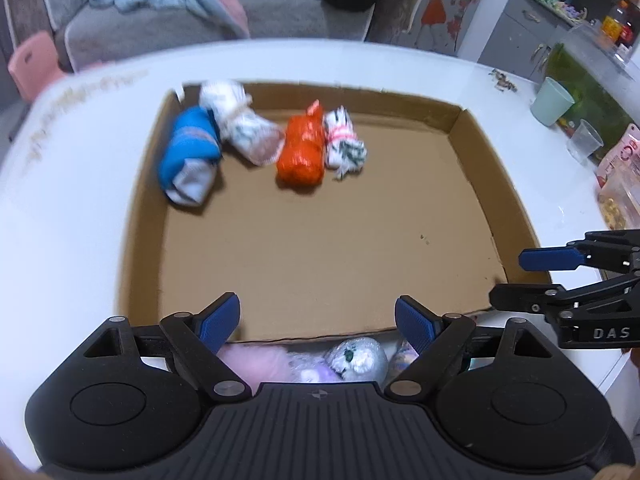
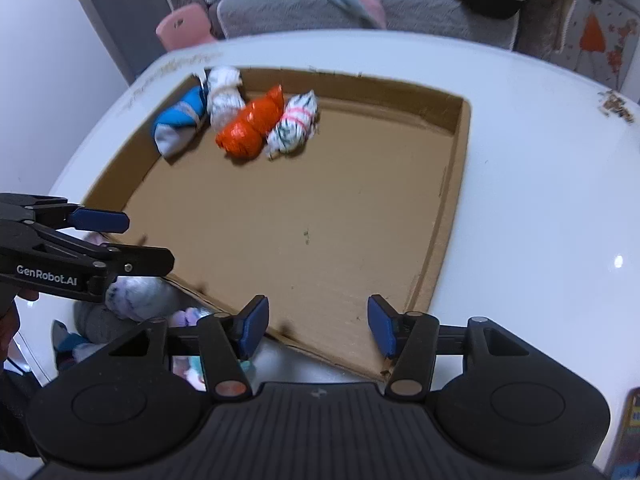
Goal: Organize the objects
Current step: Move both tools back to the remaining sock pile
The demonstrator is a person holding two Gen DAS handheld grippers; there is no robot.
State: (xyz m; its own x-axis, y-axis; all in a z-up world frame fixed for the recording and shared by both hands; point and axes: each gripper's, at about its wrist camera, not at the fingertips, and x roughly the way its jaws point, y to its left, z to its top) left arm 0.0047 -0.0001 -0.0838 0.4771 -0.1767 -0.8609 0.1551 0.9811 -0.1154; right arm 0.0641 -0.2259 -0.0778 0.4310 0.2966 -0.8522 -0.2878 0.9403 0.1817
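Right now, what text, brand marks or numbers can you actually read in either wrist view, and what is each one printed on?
"DAS": on the side of the right tool, seen from the left wrist; the word is cut off by the frame edge.
"GenRobot.AI": on the side of the left tool, seen from the right wrist.
Pink package at the table's right edge: large red print, too blurred and cropped to read.
Cardboard tray and the rolled bundles: no lettering visible.

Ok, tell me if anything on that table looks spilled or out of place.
Crumb-like debris lies scattered on the white table beyond the cardboard tray's far right corner. The four bundles in the tray sit in a loose row; nothing else stands out.
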